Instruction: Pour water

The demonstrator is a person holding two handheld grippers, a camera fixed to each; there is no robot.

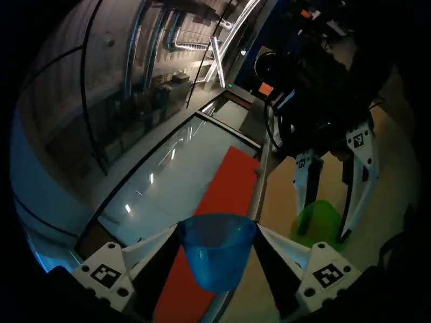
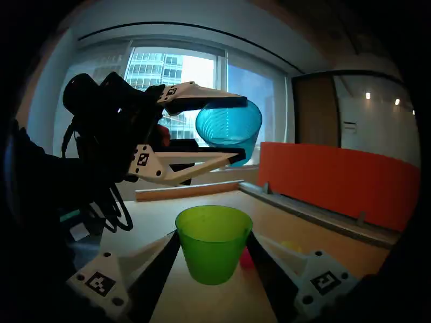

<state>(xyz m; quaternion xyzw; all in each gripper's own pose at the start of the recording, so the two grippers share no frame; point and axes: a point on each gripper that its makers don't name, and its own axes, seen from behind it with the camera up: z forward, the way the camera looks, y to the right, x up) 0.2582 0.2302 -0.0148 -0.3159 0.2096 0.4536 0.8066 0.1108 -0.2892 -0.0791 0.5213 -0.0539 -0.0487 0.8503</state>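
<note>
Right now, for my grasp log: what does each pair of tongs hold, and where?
Left tongs grip the blue cup by its side walls; right tongs grip the green cup the same way.

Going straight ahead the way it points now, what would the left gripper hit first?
Likely the orange panel, with the blue cup it holds touching first; depth is unclear.

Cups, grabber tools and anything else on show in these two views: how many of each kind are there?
Cups: 2, the translucent blue plastic cup and the translucent green plastic cup
Grippers: 2, the left gripper clamped on the blue one, the right gripper clamped on the green one
Panels: 1, the flat orange panel
Total: 5
</note>
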